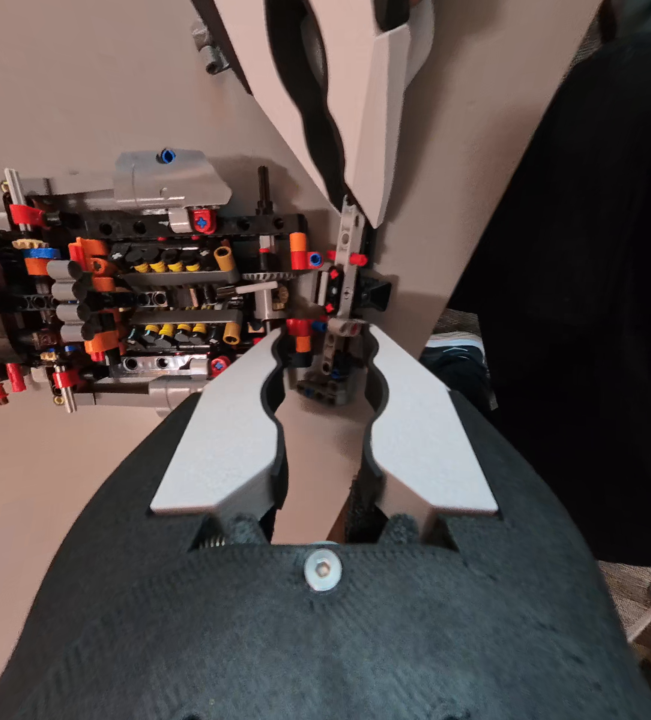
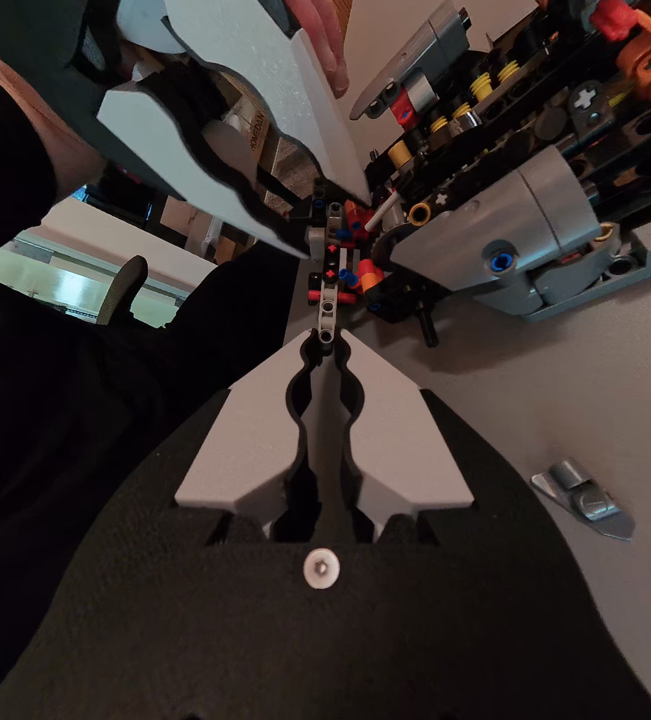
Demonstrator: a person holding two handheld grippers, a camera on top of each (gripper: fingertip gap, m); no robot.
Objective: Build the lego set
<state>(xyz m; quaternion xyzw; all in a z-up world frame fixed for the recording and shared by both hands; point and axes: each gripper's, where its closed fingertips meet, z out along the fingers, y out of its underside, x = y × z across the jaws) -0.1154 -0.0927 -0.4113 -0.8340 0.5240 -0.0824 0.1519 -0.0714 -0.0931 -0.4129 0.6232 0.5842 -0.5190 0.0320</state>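
A large Lego Technic model (image 1: 160, 280) of black, grey, red, orange and yellow parts lies on the beige table (image 1: 43, 487). My left gripper (image 1: 325, 331) straddles the model's near end, its fingertips touching a red-orange connector and a grey connector on either side. A thin grey beam (image 1: 345, 249) stands across that end. My right gripper (image 2: 327, 339) is shut on the beam's end (image 2: 327, 311). In the left wrist view the right gripper (image 1: 359, 210) comes in from the top. In the right wrist view the left gripper (image 2: 335, 226) clamps the model (image 2: 511, 218) from the upper left.
A loose grey panel piece (image 2: 585, 502) lies on the table (image 2: 511, 409) to the right of my right gripper. It also shows small at the top of the left wrist view (image 1: 208, 50). The table edge and a person's dark clothing (image 1: 589, 272) are close by. There is about 5 cm between the tips of the two grippers.
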